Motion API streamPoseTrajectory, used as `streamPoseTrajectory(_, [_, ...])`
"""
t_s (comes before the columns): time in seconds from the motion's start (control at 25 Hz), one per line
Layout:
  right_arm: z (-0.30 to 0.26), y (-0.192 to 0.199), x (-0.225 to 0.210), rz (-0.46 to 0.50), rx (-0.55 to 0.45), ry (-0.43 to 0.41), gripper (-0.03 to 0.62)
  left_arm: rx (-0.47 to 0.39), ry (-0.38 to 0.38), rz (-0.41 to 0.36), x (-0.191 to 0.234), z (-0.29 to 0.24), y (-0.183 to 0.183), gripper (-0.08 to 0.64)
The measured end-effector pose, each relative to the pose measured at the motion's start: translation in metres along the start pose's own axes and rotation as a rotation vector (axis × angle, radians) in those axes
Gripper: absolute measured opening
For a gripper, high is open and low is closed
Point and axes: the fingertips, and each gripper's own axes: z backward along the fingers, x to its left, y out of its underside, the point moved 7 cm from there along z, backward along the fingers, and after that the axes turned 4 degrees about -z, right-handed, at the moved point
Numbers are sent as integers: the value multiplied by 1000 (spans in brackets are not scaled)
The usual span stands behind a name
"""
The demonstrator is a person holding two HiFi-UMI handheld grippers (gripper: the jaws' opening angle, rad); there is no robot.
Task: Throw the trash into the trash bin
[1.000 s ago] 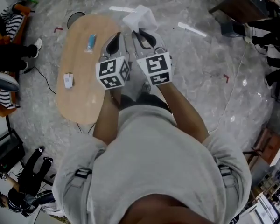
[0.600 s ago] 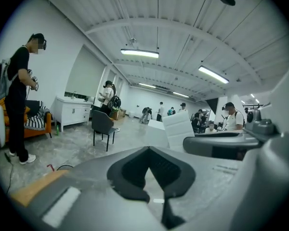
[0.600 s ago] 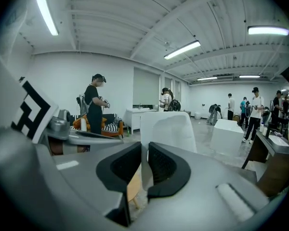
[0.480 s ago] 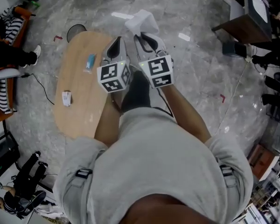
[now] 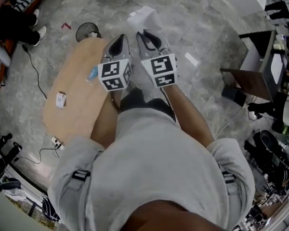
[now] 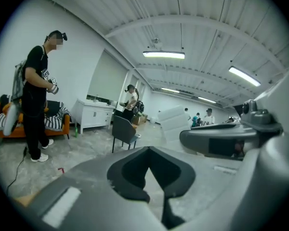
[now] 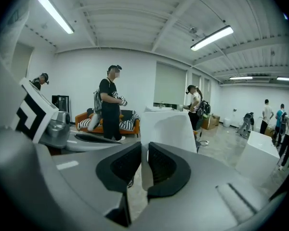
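Trash, a white crumpled paper [image 5: 143, 18], pinched in the right gripper [image 5: 145, 32]: jaws a narrow slit apart, pads pressed on the paper's lower edge, the white sheet rising just past the tips in the right gripper view. Just beside it and roughly parallel, left gripper [image 5: 120, 36], fingertips closed together with nothing between them, only a thin wedge of floor showing behind the tips in the left gripper view.

Both grippers held out in front of the chest, paper in the air above grey marbled floor [image 5: 197, 28]. Round dark trash bin [image 5: 88, 31] on that floor, to the left of the left gripper and just past the far end of an oval wooden table [image 5: 72, 114], apart from the paper. On the tabletop, a blue packet [image 5: 92, 73] close to the left gripper and a small white box [image 5: 61, 99] further toward the table's middle. Several people standing about the room in both gripper views.
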Motion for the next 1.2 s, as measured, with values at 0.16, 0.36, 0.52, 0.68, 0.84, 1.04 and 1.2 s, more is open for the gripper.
streamPoseTrajectory(0.16, [-64, -25, 12, 55, 3, -163, 52, -46, -171, 56, 53, -3, -19, 18])
streamPoseTrajectory(0.36, [-136, -42, 37, 135, 21, -387, 52, -76, -409, 121, 113, 4, -27, 18])
streamPoseTrajectory(0.52, [-195, -50, 49, 175, 28, -545, 52, -97, -580, 184, 150, -3, -25, 18])
streamPoseTrajectory(0.68, [-245, -51, 57, 249, 62, -723, 52, -93, -767, 213, 170, -18, -18, 18])
streamPoseTrajectory(0.84, [-272, -53, 54, 302, 97, -854, 52, -95, -906, 306, 170, -29, -12, 18])
streamPoseTrajectory(1.04, [-276, -43, 79, 319, 106, -925, 52, -121, -977, 327, 177, -14, -3, 18])
streamPoseTrajectory(1.2, [-274, -44, 103, 341, 100, -967, 52, -130, -1013, 342, 183, 8, 1, 18])
